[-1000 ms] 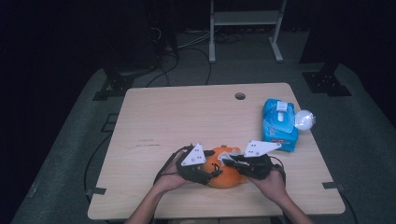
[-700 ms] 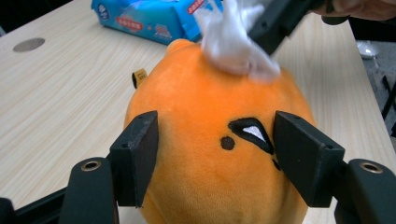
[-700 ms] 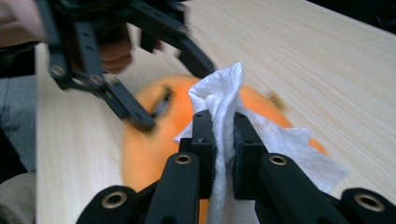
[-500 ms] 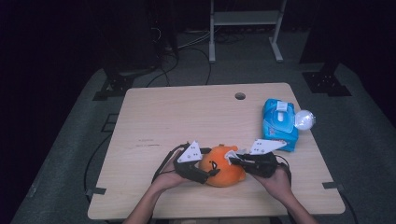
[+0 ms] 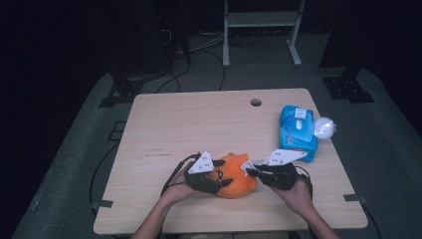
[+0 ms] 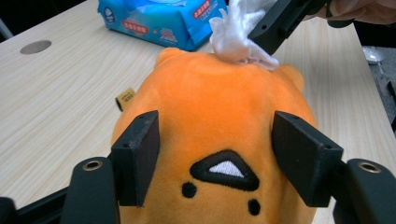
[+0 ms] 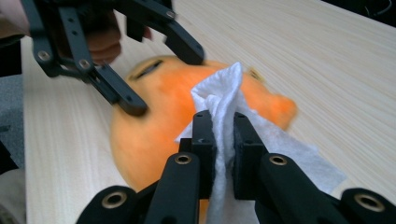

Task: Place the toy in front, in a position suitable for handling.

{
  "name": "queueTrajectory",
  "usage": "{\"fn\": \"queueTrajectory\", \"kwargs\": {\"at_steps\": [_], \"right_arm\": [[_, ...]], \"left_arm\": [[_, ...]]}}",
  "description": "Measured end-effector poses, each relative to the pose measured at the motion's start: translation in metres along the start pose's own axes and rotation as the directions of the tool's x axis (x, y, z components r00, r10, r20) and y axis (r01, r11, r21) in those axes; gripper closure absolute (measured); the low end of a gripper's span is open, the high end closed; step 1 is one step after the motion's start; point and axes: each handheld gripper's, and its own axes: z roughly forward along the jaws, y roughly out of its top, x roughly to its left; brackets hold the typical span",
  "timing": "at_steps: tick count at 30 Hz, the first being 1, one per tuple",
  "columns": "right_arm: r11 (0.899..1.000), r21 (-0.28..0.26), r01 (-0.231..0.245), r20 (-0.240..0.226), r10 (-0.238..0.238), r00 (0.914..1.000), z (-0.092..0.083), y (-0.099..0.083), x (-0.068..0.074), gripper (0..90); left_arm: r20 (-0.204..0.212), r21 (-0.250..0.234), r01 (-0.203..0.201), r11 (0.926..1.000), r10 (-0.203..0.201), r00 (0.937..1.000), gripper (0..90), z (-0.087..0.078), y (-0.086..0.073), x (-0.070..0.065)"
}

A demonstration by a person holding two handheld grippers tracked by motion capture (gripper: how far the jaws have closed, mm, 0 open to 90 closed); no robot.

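On table, plush toy [image 5: 234,177] half hidden by tongs [image 5: 221,179], wipe [image 7: 224,100] blurred.

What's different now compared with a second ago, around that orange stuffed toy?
The left tool has just been closing its jaws around the orange plush toy, which sits between them. The right tool stays clamped on the white wipe, pressed to the toy's top. The blue wipes pack and table are unchanged.

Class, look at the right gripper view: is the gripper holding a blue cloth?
No, the right gripper pinches a white wipe against the orange plush toy.
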Motion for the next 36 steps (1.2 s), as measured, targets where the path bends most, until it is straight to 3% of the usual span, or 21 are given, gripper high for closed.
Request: {"fn": "queueTrajectory", "kwargs": {"at_steps": [5, 7, 8, 13, 15, 17, 20, 23, 25, 31, 33, 36], "right_arm": [[0.999, -0.023, 0.043, -0.082, -0.045, 0.9956, 0.015, 0.012, 0.021, 81.4], [0.997, -0.01, 0.079, -0.066, -0.079, 0.9947, 0.018, 0.013, 0.025, 81.5], [0.997, -0.013, 0.073, -0.066, -0.073, 0.9951, 0.017, 0.013, 0.023, 81.5], [1.0, -0.019, -0.011, -0.034, 0.011, 0.9994, 0.005, 0.003, 0.0, 81.5], [1.0, -0.018, -0.023, -0.024, 0.022, 0.9995, 0.001, -0.001, -0.003, 81.5], [0.999, -0.022, -0.033, -0.028, 0.032, 0.9991, 0.0, -0.002, -0.004, 81.5], [1.0, -0.012, -0.008, -0.021, 0.008, 0.9998, 0.004, 0.0, 0.002, 81.4], [1.0, -0.019, 0.014, -0.032, -0.014, 0.9994, 0.007, 0.005, 0.008, 81.4], [0.999, -0.015, 0.032, -0.025, -0.032, 0.9992, 0.006, 0.006, 0.009, 81.4], [1.0, -0.029, -0.012, -0.071, 0.009, 0.9974, 0.001, 0.001, 0.006, 81.4], [0.999, -0.032, -0.01, -0.078, 0.007, 0.9969, -0.001, 0.0, 0.008, 81.4], [0.999, -0.031, -0.016, -0.076, 0.013, 0.997, -0.002, -0.001, 0.007, 81.5]], "left_arm": [[0.016, 0.017, -0.061, 0.998, 0.06, 0.998, 30.4, 0.006, 0.004, -0.011], [0.007, 0.026, -0.061, 0.9978, 0.061, 0.9981, 31.1, 0.004, 0.004, -0.01], [0.001, 0.026, -0.047, 0.9985, 0.047, 0.9989, 32.0, 0.003, 0.003, -0.008], [-0.005, 0.024, 0.009, 0.9997, -0.009, 1.0, 33.5, -0.003, -0.003, 0.004], [-0.004, 0.018, 0.028, 0.9995, -0.028, 0.9996, 33.5, -0.005, -0.004, 0.007], [0.002, 0.016, 0.021, 0.9997, -0.021, 0.9998, 31.5, -0.005, -0.002, 0.006], [0.009, -0.02, -0.004, 0.9998, 0.005, 0.9999, 21.1, -0.004, 0.007, 0.0], [-0.014, 0.01, -0.043, 0.999, 0.044, 0.9989, 27.3, -0.001, 0.007, -0.003], [-0.017, 0.002, 0.001, 1.0, -0.001, 0.9999, 32.0, -0.002, 0.003, 0.002], [-0.028, -0.021, 0.109, 0.9939, -0.109, 0.9936, 34.0, -0.01, -0.008, 0.019], [-0.022, -0.027, 0.123, 0.992, -0.124, 0.992, 34.0, -0.01, -0.01, 0.02], [-0.021, -0.02, 0.107, 0.994, -0.108, 0.994, 34.2, -0.009, -0.008, 0.018]]}}
